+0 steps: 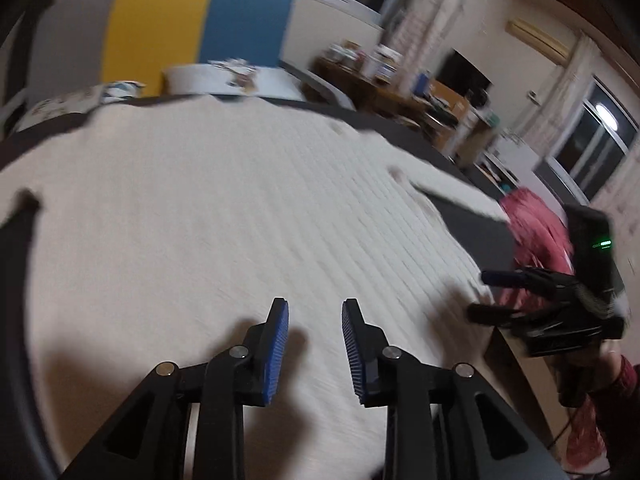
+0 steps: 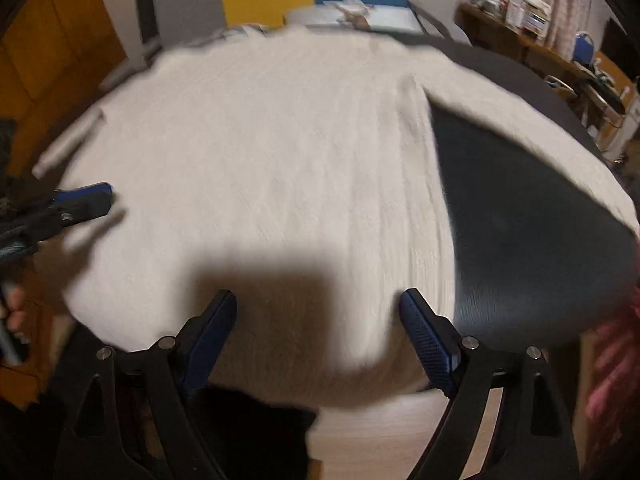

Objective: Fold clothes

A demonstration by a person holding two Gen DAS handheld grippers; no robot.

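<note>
Two grippers hover above a cream knit sweater point(image 1: 224, 208) spread flat across the dark worktop point(image 2: 520, 216). Left gripper point(image 1: 315, 344): jaws narrowly parted, empty, over the hem. Right gripper point(image 2: 318, 344): jaws wide, empty, at the worktop's near edge.

Cream sweater point(image 1: 224, 208) under parted jaws

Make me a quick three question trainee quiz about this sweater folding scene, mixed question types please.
1. True or false: the left gripper fingers are clamped on the white sweater.
2. Which gripper is open wider: A left, B right?
3. Fill in: the sweater lies on a dark ___.

Key: 1 false; 2 B; 3 table.
</note>
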